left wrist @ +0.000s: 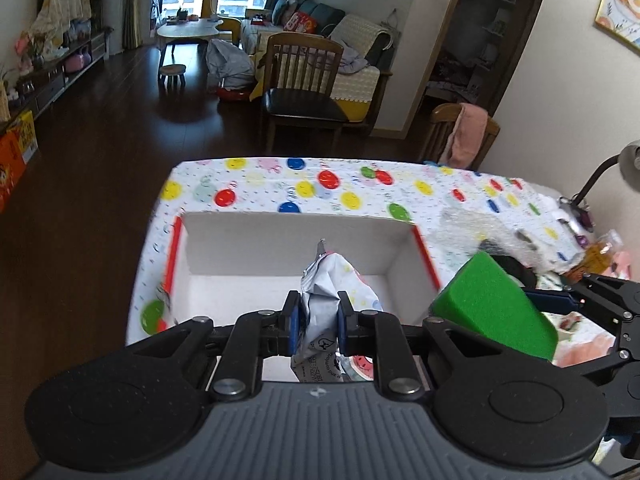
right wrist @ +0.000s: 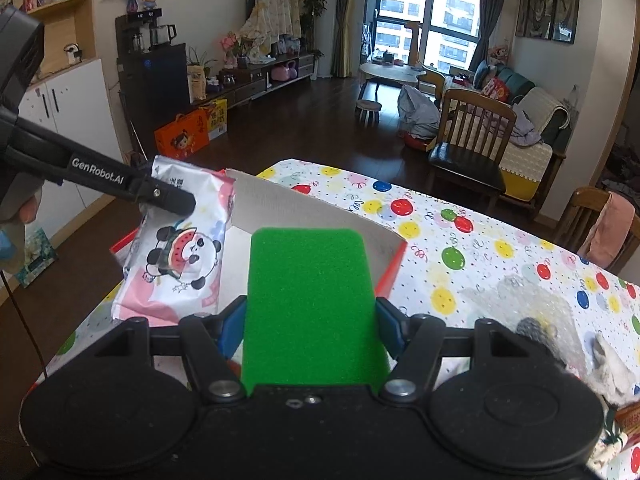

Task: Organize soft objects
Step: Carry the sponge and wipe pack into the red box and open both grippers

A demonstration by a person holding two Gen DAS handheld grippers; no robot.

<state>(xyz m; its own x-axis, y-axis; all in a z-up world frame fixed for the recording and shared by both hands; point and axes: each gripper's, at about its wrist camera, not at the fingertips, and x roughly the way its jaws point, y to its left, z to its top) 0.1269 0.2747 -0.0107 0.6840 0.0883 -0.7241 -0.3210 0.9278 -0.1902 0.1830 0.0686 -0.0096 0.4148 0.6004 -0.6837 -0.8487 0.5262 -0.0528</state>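
Note:
My left gripper is shut on a soft tissue pack with a panda and watermelon print, held above the open white box with red edges. The pack and the left gripper also show at the left in the right wrist view. My right gripper is shut on a green sponge, held just at the box's right side. In the left wrist view the sponge sits right of the box, held by the right gripper.
The box stands on a table with a balloon-print cloth. Bubble wrap, a dark item and other soft things lie at the table's right. Wooden chairs stand beyond the table's far edge. A lamp is at far right.

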